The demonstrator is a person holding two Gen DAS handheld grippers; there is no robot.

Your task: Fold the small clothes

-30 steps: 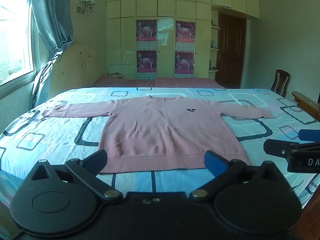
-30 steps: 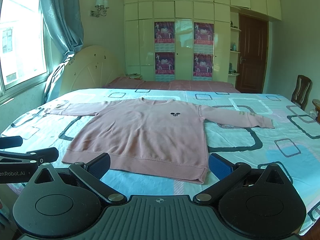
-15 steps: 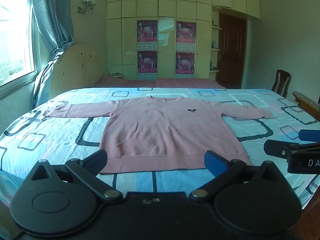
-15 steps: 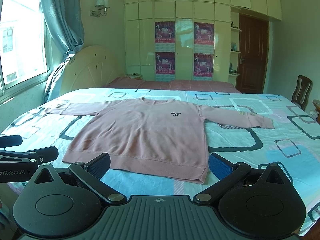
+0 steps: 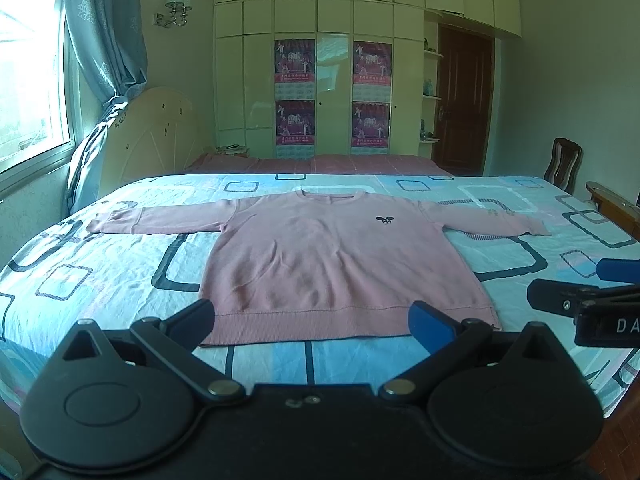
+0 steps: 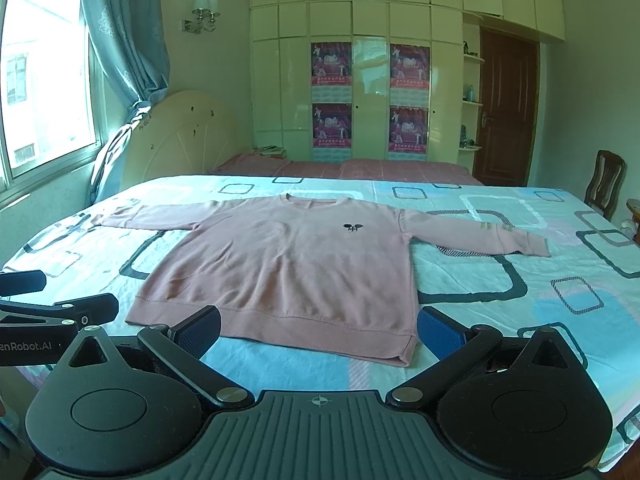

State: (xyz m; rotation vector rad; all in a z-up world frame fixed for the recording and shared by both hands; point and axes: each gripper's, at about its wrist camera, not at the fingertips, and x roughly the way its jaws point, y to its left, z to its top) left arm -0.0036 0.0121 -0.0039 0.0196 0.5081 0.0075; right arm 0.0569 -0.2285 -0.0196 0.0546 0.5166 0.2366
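A pink long-sleeved sweatshirt (image 5: 332, 256) lies flat and face up on the bed, both sleeves spread out sideways, with a small black logo on the chest; it also shows in the right wrist view (image 6: 296, 264). My left gripper (image 5: 312, 320) is open and empty, held just short of the sweatshirt's hem. My right gripper (image 6: 318, 330) is open and empty, also just short of the hem, toward its right corner. The right gripper's fingers (image 5: 568, 300) show at the right edge of the left wrist view, and the left gripper's fingers (image 6: 60, 308) show at the left edge of the right wrist view.
The bed (image 5: 120, 264) has a blue and white sheet with square patterns. A cream headboard (image 6: 176, 136) and a window with a curtain stand at the left. Wardrobes with posters line the far wall. A wooden chair (image 6: 606, 184) and a door are at the right.
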